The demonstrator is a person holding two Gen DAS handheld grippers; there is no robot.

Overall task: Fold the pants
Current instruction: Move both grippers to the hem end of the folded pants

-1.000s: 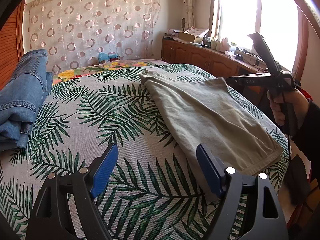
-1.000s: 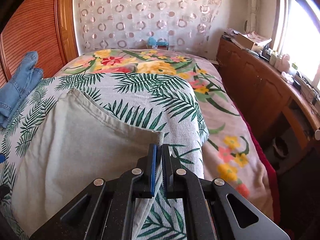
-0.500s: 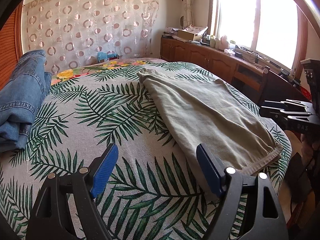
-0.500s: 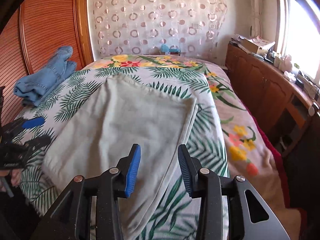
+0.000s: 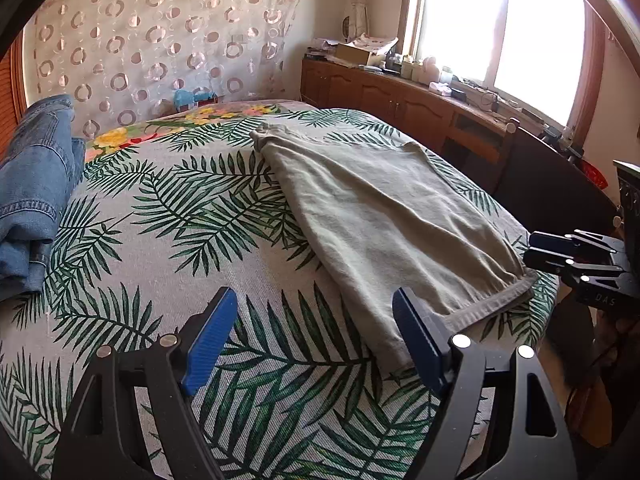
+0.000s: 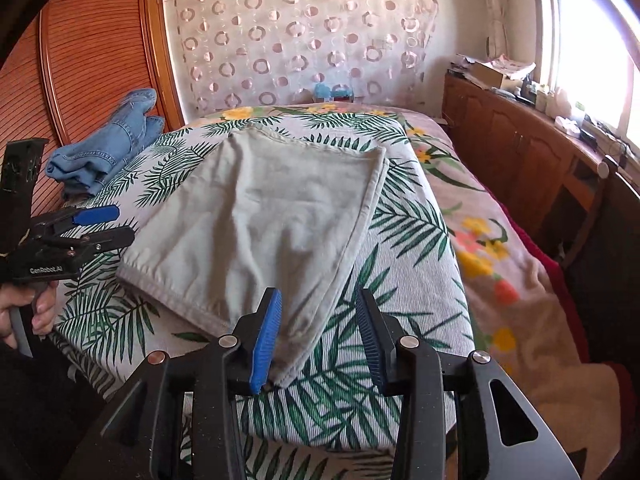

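Grey-green pants (image 5: 384,216) lie folded flat on the palm-leaf bedspread (image 5: 180,240), waistband at the near edge. They also show in the right wrist view (image 6: 272,208). My left gripper (image 5: 312,336) is open and empty, above the bedspread just left of the waistband. My right gripper (image 6: 316,336) is open and empty, over the near right corner of the pants. The right gripper also appears at the right edge of the left wrist view (image 5: 568,256), and the left gripper shows at the left of the right wrist view (image 6: 92,224).
Blue jeans (image 5: 32,196) lie folded at the bed's far left, also in the right wrist view (image 6: 108,140). A wooden cabinet (image 6: 520,152) with clutter runs under the window on the right. A wooden headboard (image 6: 88,64) stands at the left.
My right gripper let go of the pants, opened and drew back toward the near edge of the bed. My left gripper stayed nearly still and open.
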